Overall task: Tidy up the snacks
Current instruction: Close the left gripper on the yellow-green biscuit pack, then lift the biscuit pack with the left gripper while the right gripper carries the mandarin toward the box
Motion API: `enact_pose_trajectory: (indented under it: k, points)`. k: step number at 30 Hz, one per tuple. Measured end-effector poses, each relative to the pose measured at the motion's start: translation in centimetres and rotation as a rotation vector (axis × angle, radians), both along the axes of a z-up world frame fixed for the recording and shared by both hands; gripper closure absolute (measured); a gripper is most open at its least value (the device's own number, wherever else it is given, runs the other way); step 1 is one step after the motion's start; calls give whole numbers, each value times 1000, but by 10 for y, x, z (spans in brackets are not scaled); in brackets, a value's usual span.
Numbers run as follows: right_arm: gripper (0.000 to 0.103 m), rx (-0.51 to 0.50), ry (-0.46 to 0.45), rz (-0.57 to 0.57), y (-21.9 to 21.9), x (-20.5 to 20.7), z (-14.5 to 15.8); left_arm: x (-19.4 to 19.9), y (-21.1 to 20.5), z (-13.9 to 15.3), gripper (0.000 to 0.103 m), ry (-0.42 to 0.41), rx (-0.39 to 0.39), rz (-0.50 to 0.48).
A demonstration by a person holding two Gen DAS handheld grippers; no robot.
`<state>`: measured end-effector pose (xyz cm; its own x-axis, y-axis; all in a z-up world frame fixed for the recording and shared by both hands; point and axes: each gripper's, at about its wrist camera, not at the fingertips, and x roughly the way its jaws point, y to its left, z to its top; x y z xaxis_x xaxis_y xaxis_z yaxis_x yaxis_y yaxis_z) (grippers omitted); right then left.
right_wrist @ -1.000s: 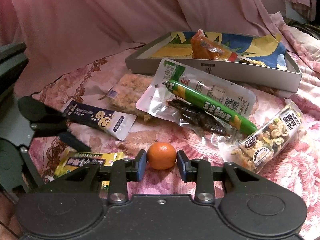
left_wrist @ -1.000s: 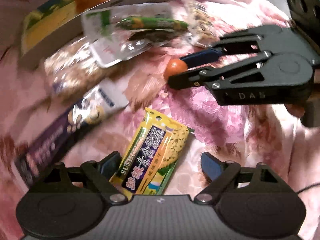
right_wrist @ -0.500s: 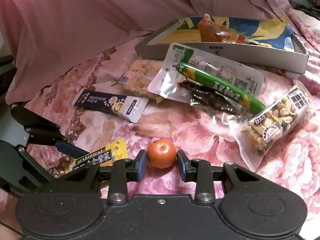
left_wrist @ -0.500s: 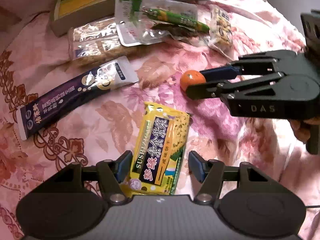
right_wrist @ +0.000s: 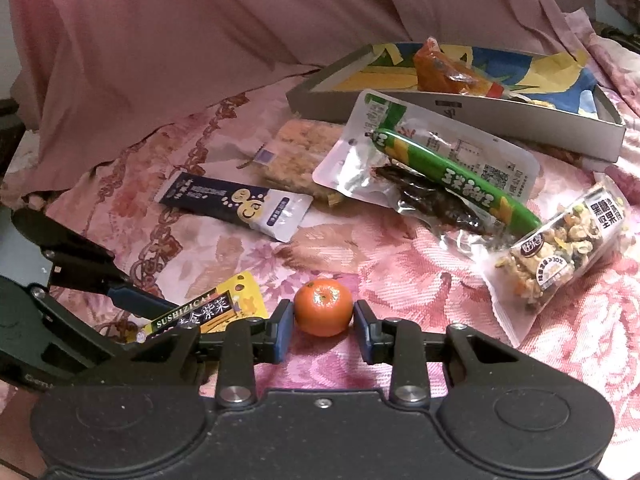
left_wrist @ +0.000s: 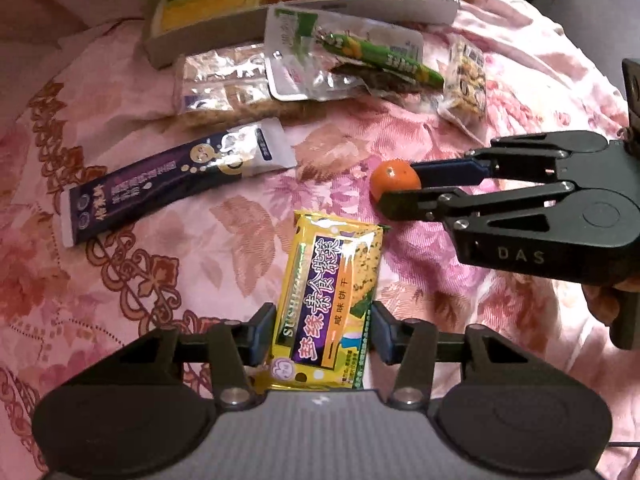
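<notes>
Pink floral bedspread [left_wrist: 192, 240] w/ snacks strewn. Left gripper [left_wrist: 322, 330] has been closing on the yellow cracker pack [left_wrist: 328, 292]; pads look touching, so the slick wrapper may slip. Right gripper [right_wrist: 323, 326] clamps the mandarin [right_wrist: 323, 307]: round, could pop out.

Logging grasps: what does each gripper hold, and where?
Right gripper: small orange, by its sides. Left gripper, just closing: yellow cracker packet, at its near end's long edges.

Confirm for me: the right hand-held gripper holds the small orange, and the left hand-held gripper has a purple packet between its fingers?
Not quite. The left hand-held gripper has the yellow packet between its fingers, as the left wrist view shows. The right hand-held gripper does hold the small orange.
</notes>
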<state>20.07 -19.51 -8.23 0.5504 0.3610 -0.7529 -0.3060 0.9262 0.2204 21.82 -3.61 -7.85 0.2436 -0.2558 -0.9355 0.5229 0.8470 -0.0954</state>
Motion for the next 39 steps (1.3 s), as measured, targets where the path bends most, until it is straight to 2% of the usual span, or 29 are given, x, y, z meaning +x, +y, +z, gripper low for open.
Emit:
enact_pose_trajectory:
  k: [7, 14, 21, 28, 39]
  points:
    - [68, -6, -55, -1, -1, -5, 8, -6, 5, 9, 50, -69, -21, 91]
    - [68, -6, -93, -14, -4, -8, 13, -7, 5, 14, 51, -104, -38, 153]
    - [68, -19, -138, -11, -2, -12, 18, -7, 2, 17, 51, -136, -27, 186]
    - [68, -24, -177, -33, -3, -13, 21, -13, -2, 28, 51, -233, -43, 190]
    - [68, -30, -306, -137, -22, -16, 42, 5, -18, 50, 51, -359, -162, 266]
